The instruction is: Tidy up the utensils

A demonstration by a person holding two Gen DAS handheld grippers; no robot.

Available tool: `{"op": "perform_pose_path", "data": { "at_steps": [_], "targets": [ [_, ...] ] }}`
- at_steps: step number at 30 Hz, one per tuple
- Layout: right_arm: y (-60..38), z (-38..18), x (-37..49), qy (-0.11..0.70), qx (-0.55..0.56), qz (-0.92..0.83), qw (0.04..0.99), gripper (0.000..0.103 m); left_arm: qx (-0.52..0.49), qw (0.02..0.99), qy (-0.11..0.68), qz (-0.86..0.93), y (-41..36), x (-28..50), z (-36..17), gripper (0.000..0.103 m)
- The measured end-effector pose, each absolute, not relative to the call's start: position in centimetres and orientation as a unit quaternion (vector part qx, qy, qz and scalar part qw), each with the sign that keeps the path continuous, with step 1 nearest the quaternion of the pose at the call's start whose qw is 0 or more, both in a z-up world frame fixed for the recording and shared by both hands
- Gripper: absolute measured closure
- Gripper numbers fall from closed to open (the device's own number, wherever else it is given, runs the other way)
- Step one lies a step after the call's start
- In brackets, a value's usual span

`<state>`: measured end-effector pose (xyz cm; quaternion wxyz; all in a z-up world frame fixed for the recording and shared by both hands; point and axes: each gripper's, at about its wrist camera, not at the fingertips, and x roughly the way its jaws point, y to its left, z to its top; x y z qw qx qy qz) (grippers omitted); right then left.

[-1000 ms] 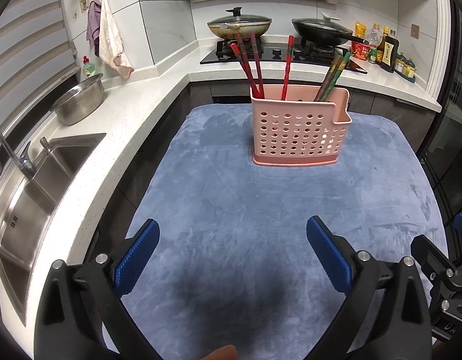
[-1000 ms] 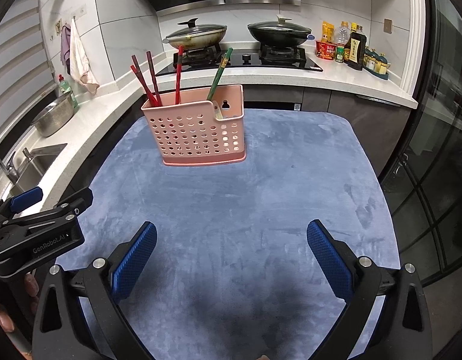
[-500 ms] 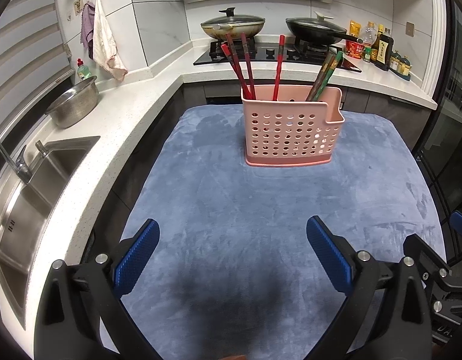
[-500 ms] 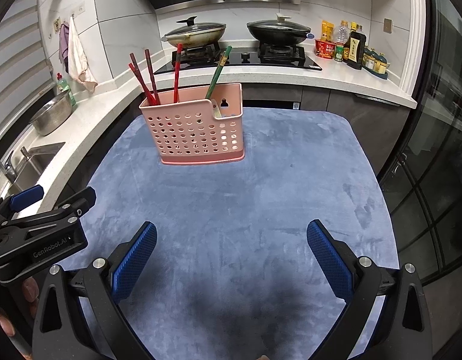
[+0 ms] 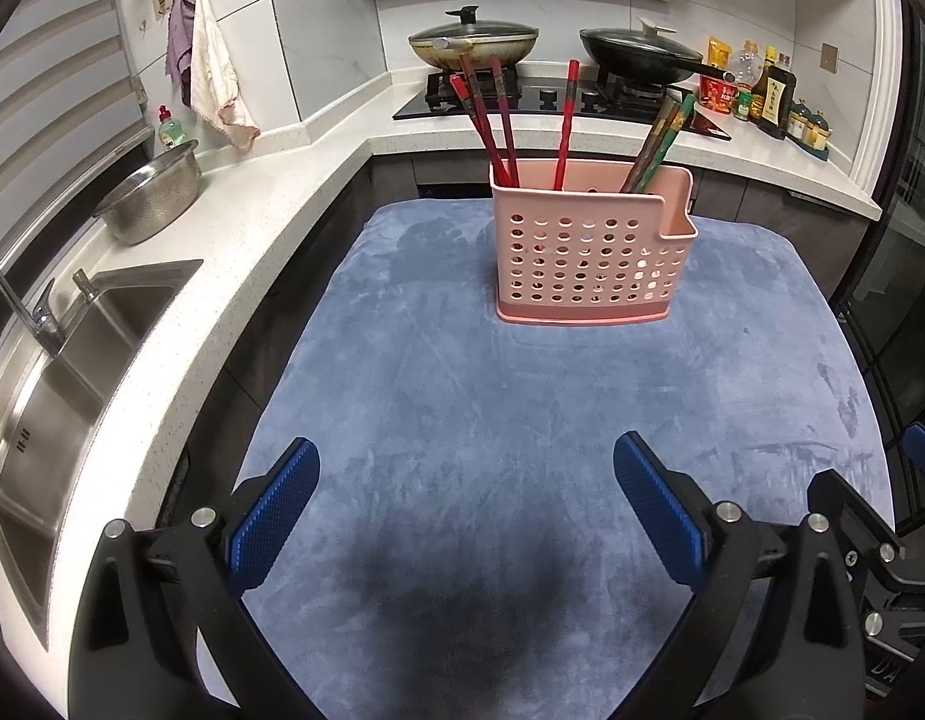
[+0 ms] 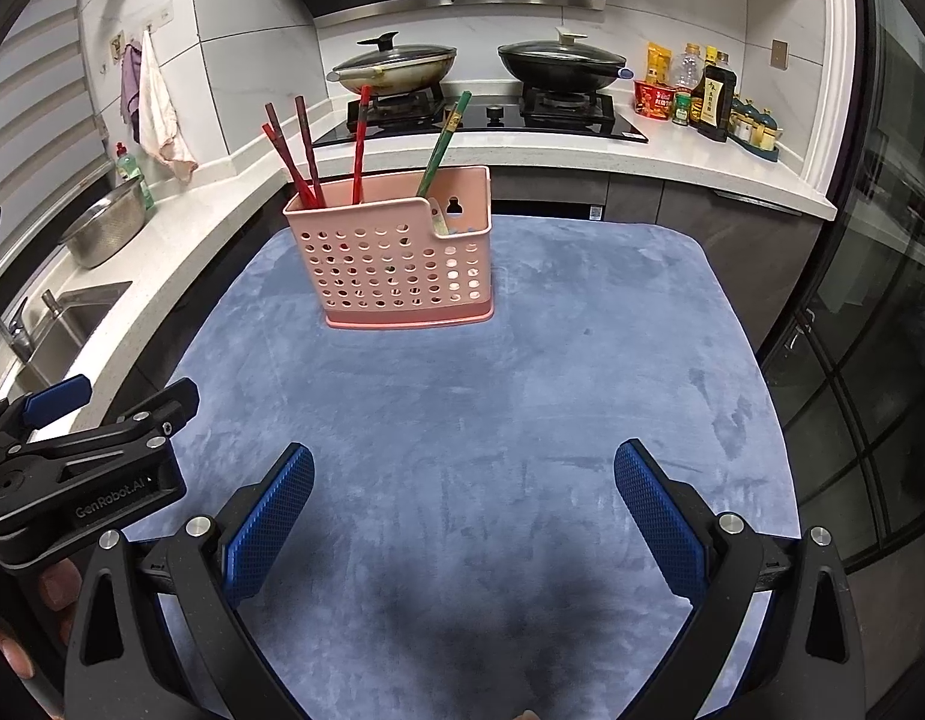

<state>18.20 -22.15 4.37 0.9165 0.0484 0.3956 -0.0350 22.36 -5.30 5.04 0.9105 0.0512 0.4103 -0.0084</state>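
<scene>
two pans (image 5: 474, 39) on stove, blue cloth (image 5: 522, 420) covering table, sink (image 5: 54, 372) left

- Right gripper (image 6: 462, 516) low and near, blue pads wide apart, empty, over blue-grey cloth (image 6: 522, 396).
- Left gripper (image 6: 111, 399) at near left edge, a hand (image 6: 18, 630) beneath.
- Pink perforated caddy (image 6: 396, 264) upright, far on the cloth.
- Red chopsticks (image 6: 300, 150) leaning at left end, green chopsticks (image 6: 444, 141) toward right.
- Two lidded woks (image 6: 396, 63) on far stove.
</scene>
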Motion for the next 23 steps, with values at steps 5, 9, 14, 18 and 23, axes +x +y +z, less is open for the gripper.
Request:
{"op": "perform_pose_path", "data": {
  "at_steps": [5, 9, 14, 18, 23],
  "targets": [
    [-22.14, 4.38, 18.19, 0.395, 0.049, -0.035, 0.917, 0.006, 0.051, 0.911, 0.410, -0.008, -5.31, 22.35, 4.99, 0.009],
    [-22.14, 4.32, 18.25, 0.395, 0.049, -0.035, 0.917, 0.006, 0.051, 0.910, 0.410, -0.008, -5.30, 22.35, 5.00, 0.009],
    [-22.11, 4.34, 18.23, 0.395, 0.049, -0.034, 0.917, 0.006, 0.052, 0.911, 0.410, -0.009, -5.32, 22.35, 5.00, 0.009],
    [-21.88, 4.35, 18.30, 0.394, 0.048, -0.032, 0.917, 0.006, 0.053, 0.912, 0.406, -0.001, -5.23, 22.35, 4.98, 0.009],
    [-21.80, 4.49, 18.48, 0.394, 0.046, -0.031, 0.918, 0.006, 0.046, 0.913, 0.406, -0.001, -4.74, 22.52, 5.03, 0.009]
  ]
}}
